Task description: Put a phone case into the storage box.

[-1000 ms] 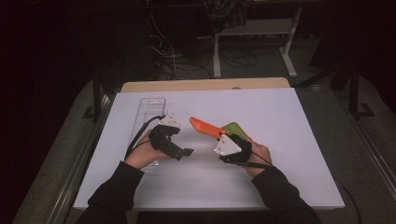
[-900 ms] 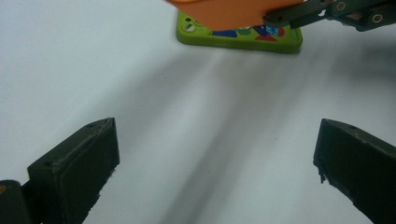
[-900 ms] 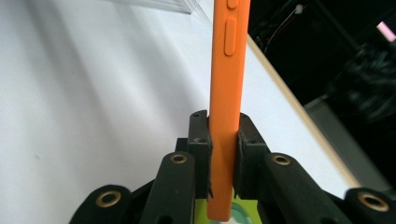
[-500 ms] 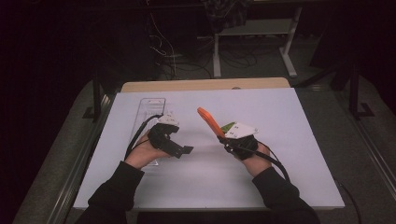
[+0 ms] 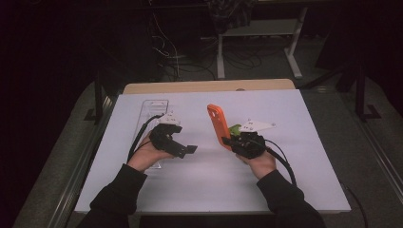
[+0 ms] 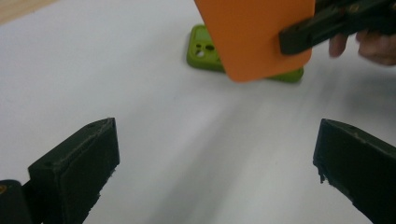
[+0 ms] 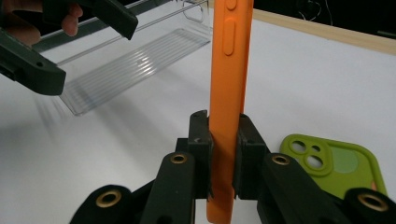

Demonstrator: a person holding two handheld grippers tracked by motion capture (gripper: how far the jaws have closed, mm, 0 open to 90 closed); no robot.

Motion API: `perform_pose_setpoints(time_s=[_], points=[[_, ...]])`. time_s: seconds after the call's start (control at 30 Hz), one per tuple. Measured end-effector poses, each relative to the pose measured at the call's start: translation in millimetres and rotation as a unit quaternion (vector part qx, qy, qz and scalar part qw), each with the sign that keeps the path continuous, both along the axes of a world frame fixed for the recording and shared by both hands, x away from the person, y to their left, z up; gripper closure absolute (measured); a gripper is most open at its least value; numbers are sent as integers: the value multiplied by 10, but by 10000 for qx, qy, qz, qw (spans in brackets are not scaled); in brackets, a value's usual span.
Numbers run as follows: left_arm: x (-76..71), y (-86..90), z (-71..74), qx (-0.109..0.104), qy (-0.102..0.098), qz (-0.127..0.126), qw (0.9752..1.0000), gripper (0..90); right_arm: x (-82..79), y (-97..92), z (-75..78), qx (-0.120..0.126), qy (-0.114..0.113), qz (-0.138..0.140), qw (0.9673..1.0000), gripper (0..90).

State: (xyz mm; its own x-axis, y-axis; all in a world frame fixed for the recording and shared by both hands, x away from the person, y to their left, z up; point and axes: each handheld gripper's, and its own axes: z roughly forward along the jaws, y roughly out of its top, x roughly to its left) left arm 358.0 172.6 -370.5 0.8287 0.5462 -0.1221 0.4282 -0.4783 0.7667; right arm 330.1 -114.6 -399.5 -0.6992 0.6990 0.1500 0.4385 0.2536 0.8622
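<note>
I see the orange silicone phone case (image 7: pixel 228 93) lifted upright off the white table (image 5: pixel 294 180), pinched edge-on near its lower end by my right gripper (image 7: pixel 223 140). A green phone case (image 7: pixel 338 163) lies flat just beside it. My left gripper (image 6: pixel 210 163) stands wide open, empty, near the clear plastic tray (image 7: pixel 135 60).

Matte-black two-jaw left gripper (image 5: pixel 183 151) and right gripper (image 5: pixel 231 141), brass-ringed pivots; grey three-cornered top plates (black cables trailing toward 6 o'clock); dark long sleeves (image 5: pixel 119 194).
</note>
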Motion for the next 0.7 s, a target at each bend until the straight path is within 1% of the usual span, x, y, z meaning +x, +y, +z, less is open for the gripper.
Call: perform_pose_setpoints(time_s=[0.03,0.07,0.1,0.2,0.27,0.33,0.37,0.4,0.43,0.53,0.57,0.6,0.63,0.67,0.7], points=[[4,0,18,-109,5,31,9999,0,1,0,0,15,-14,-5,10000,782],[9,-2,34,-169,-14,47,9998,0,-5,4,6,18,-2,-13,10000,782],[17,-6,55,-189,-30,60,9998,0,-3,5,7,24,-51,-8,10000,782],[49,-31,96,-320,-43,104,9994,0,-13,21,12,59,-14,-16,10000,782],[69,-53,126,-404,-50,113,9991,0,-15,31,14,57,-67,-8,10000,783],[89,-86,158,-447,-80,115,9989,0,-26,50,17,103,-34,-14,9999,783],[100,-104,170,-471,-99,101,9988,0,-24,56,16,84,-76,11,9999,783],[111,-125,182,-499,-127,91,9986,0,-31,68,18,101,-37,16,9999,783],[116,-140,197,-501,-126,84,9986,0,-31,76,17,107,-59,39,9999,783],[147,-198,231,-619,-186,103,9979,0,-43,106,18,123,-77,60,9999,783],[158,-217,238,-688,-170,117,9974,0,-49,115,20,130,-77,78,9999,783],[171,-239,241,-771,-199,137,9967,0,-49,127,21,142,-99,100,9998,783],[178,-248,243,-785,-209,132,9966,0,-58,143,22,161,-81,105,9998,783],[191,-265,240,-857,-230,142,9960,0,-63,151,24,184,-69,115,9997,783],[200,-274,237,-883,-234,155,9957,0,-68,163,22,193,-59,140,9997,783]])
